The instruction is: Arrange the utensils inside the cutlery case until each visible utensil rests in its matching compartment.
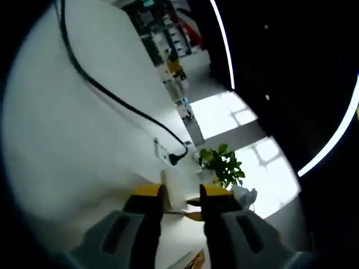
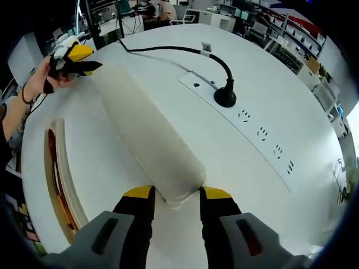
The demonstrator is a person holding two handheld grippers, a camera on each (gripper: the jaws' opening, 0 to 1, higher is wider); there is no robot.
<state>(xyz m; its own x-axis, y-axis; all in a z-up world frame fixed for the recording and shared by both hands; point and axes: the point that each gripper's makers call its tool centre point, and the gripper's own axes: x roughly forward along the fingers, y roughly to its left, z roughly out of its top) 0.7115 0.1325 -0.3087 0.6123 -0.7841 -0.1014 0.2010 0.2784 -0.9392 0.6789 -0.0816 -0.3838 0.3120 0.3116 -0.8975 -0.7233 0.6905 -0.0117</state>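
Yellow-tipped right gripper [image 2: 175, 197] clamps one end of the long cream plastic case lid [image 2: 147, 131]; left gripper [image 2: 73, 60] pinches its far end. Lengthwise between them, it hangs above the white table [image 2: 263, 185], open cutlery case [image 2: 56, 179] just left.

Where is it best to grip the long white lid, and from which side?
Take the white lid at its narrow rounded ends, approaching along its length; the middle looks too wide. The right claw holds the near end, the left claw the far end.
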